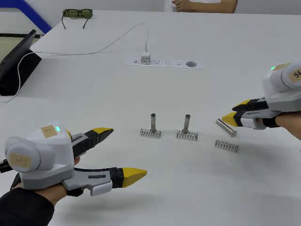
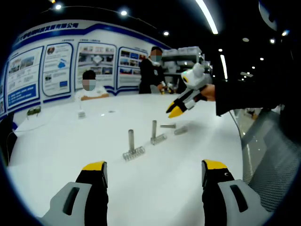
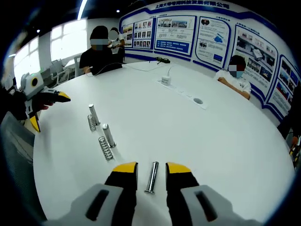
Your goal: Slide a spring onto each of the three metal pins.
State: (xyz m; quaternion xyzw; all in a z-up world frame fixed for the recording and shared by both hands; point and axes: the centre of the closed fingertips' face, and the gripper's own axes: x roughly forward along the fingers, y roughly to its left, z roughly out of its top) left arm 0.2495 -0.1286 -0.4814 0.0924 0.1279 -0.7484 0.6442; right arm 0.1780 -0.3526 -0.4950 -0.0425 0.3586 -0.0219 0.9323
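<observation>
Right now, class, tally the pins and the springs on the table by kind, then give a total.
Pins: 3
Springs: 3
Total: 6

Wide white table (image 1: 94, 94), blue-trimmed poster wall (image 3: 197, 33) (glossy panels), ceiling strip light (image 2: 207, 16) — bright windows (image 3: 61, 40) behind

The desk (image 1: 84, 99) is plain white. The left gripper (image 1: 127, 151), lower left, and the right gripper (image 1: 229, 115), right edge, are pale grey and black with yellow-tipped jaws and green lights. Pins (image 1: 153, 121) and springs (image 1: 227, 146) are silvery grey. The glasses (image 1: 76, 13), upper left, are dark green.
</observation>
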